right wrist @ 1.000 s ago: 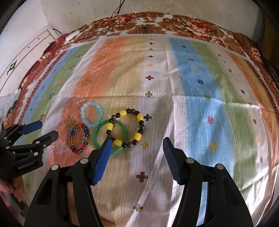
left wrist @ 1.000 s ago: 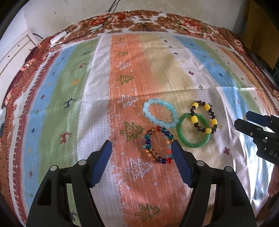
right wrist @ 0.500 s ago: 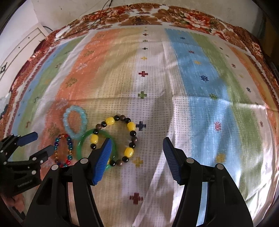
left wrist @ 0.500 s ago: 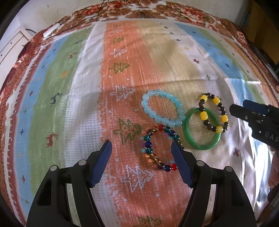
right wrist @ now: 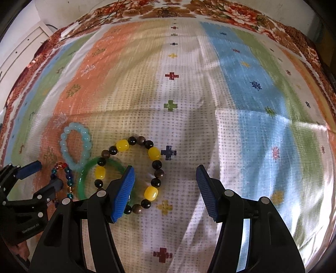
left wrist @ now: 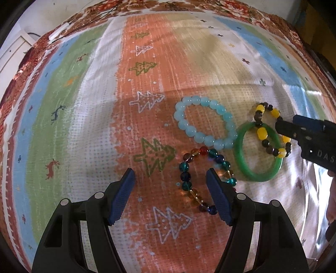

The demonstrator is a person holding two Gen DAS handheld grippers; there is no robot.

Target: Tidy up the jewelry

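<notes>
Several bracelets lie together on a striped cloth. A pale blue bead bracelet (left wrist: pixel 204 122) (right wrist: pixel 76 145) touches a green bangle (left wrist: pixel 257 175) (right wrist: pixel 83 180). A yellow-and-dark bead bracelet (left wrist: pixel 261 133) (right wrist: pixel 154 153) lies across the bangle. A multicoloured glass bead bracelet (left wrist: pixel 185 176) (right wrist: pixel 68 176) lies nearest. My left gripper (left wrist: pixel 170 184) (right wrist: pixel 45 174) is open, its right finger over the multicoloured bracelet. My right gripper (right wrist: pixel 165 183) (left wrist: pixel 290 124) is open, its left finger over the yellow-and-dark bracelet and bangle.
The striped cloth (right wrist: pixel 252 94) with tree and cross patterns covers the whole surface, with a floral border (right wrist: pixel 210 10) at the far edge. A white cable and plug (left wrist: pixel 57 33) lie at the far left corner. A white cabinet (right wrist: pixel 25 46) stands left.
Both grippers have moved forward and lower toward the bracelets, which now look larger. The left gripper's right finger now overlaps the multicoloured bracelet; the right gripper's left finger overlaps the bangle.
</notes>
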